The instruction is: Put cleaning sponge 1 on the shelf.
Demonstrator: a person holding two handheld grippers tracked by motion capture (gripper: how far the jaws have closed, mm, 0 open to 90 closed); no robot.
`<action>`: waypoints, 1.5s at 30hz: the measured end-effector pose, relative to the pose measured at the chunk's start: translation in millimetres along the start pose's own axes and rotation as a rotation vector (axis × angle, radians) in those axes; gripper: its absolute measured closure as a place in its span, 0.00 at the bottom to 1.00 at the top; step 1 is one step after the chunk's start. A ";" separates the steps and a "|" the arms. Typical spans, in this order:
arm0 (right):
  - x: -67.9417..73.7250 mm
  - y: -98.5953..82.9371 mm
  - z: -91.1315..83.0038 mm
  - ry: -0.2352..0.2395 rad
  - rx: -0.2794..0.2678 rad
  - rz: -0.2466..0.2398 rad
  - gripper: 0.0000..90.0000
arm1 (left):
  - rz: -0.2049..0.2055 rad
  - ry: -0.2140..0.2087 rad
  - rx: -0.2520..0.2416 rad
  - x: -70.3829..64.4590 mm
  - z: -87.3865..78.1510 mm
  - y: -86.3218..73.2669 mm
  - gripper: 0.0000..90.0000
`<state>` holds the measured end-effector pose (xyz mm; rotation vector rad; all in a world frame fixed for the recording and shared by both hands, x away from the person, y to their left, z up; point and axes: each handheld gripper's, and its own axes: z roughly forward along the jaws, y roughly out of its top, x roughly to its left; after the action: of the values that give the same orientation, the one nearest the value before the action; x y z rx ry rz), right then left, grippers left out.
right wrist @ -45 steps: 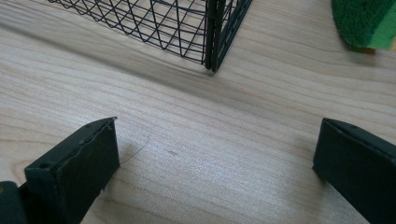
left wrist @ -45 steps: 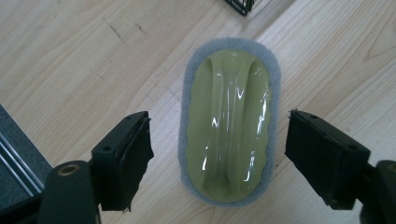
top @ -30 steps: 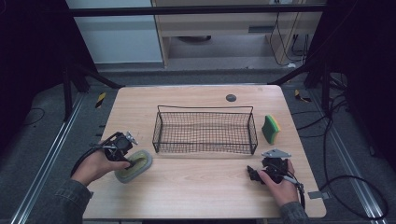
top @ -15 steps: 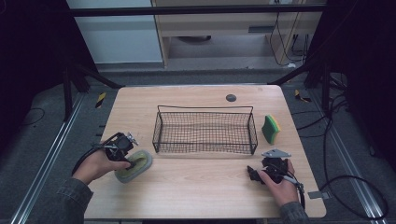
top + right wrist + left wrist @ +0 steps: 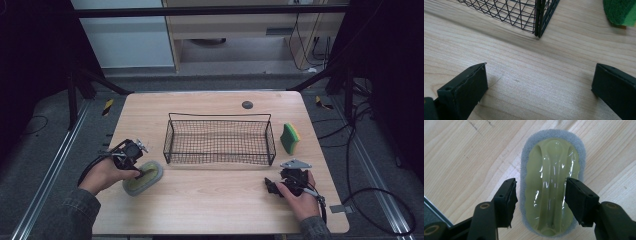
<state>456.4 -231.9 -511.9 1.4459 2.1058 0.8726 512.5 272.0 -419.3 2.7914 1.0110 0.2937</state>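
- We see the light wooden rectangular table [image 5: 220, 210]; everything here lies or stands on it.
- In the middle of the table stands the black wire-mesh rectangular basket [image 5: 219, 139]. One corner of it [image 5: 539, 17] rises in the right gripper view, a little ahead of the jaws.
- At the near left of the table lies the oval scrubbing pad with grey foam edge and pale green glossy plastic top [image 5: 143, 177], flat on the wood, near the left short end of the basket but not touching it.
- Our left gripper [image 5: 540, 195] is low over this pad [image 5: 552, 187]. Its two black jaws are spread, one on each long side of the pad. The jaw at the right of the left gripper view lies over the pad's edge; we cannot tell if it touches. The other jaw stands just beside the foam edge, with a thin gap.
- Our right gripper [image 5: 273, 186] rests at the near right of the table. In the right gripper view its jaws are wide apart, with bare wood between them.
- The green and yellow sponge [image 5: 289, 137] lies just beside the right end of the basket.
- A small dark round disc [image 5: 247, 104] lies beyond the basket, near the far edge.
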 end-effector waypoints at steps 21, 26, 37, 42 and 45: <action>-0.6 0.2 0.1 0.005 0.001 -0.006 0.01 | 0.045 -0.071 0.040 0.7 11.1 3.4 0.74; -0.7 0.2 0.1 0.005 0.001 -0.007 0.01 | 0.053 -0.068 0.036 0.0 11.5 3.1 0.78; -0.6 0.3 0.1 0.006 0.001 -0.006 0.01 | 0.119 -0.021 -0.046 -4.1 -23.3 -7.0 0.79; -0.6 0.1 0.1 0.005 0.001 -0.006 0.01 | 0.143 -0.001 -0.092 -7.4 -41.9 -11.6 0.79; 0.1 -0.2 -0.1 0.006 -0.002 0.004 0.01 | 0.162 0.024 -0.114 -9.3 -54.1 -13.3 0.79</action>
<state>456.2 -231.8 -512.0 1.4484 2.1067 0.8819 484.5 280.5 -370.9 2.7763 0.7481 0.3929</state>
